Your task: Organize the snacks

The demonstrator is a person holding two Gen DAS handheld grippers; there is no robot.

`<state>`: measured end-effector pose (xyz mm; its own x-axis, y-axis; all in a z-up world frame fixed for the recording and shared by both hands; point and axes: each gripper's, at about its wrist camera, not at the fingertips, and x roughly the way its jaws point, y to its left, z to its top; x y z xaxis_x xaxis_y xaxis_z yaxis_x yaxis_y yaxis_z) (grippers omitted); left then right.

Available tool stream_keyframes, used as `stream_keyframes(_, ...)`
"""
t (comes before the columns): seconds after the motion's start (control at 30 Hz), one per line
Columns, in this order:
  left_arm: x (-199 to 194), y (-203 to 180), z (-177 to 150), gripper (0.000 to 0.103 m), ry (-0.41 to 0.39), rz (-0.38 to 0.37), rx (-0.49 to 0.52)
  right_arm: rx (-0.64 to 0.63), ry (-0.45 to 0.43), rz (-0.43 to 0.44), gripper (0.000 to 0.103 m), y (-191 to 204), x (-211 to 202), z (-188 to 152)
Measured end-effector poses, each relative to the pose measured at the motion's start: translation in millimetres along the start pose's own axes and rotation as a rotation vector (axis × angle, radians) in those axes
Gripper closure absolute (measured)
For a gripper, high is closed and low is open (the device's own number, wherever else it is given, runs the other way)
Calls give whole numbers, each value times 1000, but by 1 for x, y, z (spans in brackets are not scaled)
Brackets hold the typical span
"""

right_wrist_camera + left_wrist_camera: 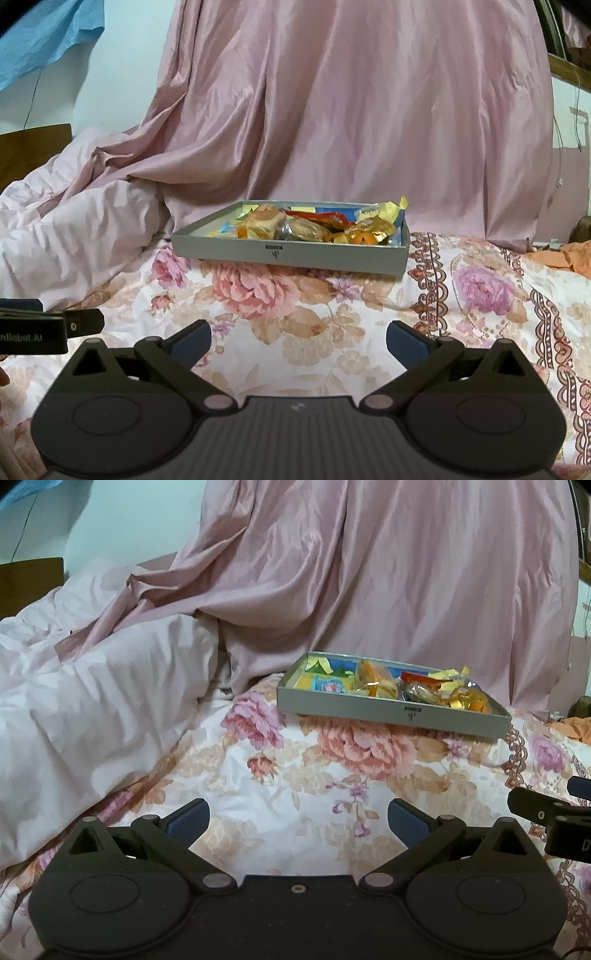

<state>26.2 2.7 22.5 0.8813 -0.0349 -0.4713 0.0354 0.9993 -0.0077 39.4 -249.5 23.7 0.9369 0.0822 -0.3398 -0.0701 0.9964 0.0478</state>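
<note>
Left gripper (pixel 298 821): jaws spread wide, nothing between the blue pads (pixel 188 821). It hovers low over the floral bedsheet (pixel 258 775). Right gripper (pixel 298 341): jaws likewise spread wide, empty, over the same sheet.

Grey snack tray (pixel 391 709) sits on the sheet ahead of both grippers, well apart from the fingertips, touching neither. In the left wrist view it lies ahead and to the right of centre; in the right wrist view (pixel 291 254) it lies nearly straight ahead, slightly left. The grippers are side by side: the right one's edge shows at the right border of the left view, the left one's at the left border of the right view.

Tray: shallow, rectangular, low grey walls, small dark mark on the near wall. Filled with wrapped snacks (pixel 295 227) piled loosely: clear packets with golden-brown contents, yellow wrappers (pixel 454 674), one red packet (pixel 325 218), orange pieces, and pale blue packets (pixel 327 685) at the left end. Several wrappers rise above the rim.

Behind the tray hangs a pink curtain (pixel 369 110); a rumpled pale duvet (pixel 92 701) lies to the left.
</note>
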Motion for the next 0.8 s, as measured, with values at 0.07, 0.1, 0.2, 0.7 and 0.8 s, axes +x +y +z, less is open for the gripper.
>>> stream_keyframes(0.07,2,0,0,1,10,-1,-1,0,13,-4,0,0,3,-1)
stream_keyframes(0.1,3,1,-1,1,15,-2,-2,0,18,-5,0,0,4,-1)
stream_keyframes(0.2,6,1,-1,1,30,-3,-5,1,28,-2,0,-1,6,-3)
stream_keyframes(0.7,11,0,-2,1,61,-1,9,25,39,-1,0,-2,13,-3)
stream_keyframes(0.8,12,-1,-2,1,61,-2,10,24,42,0,0,-2,13,-3)
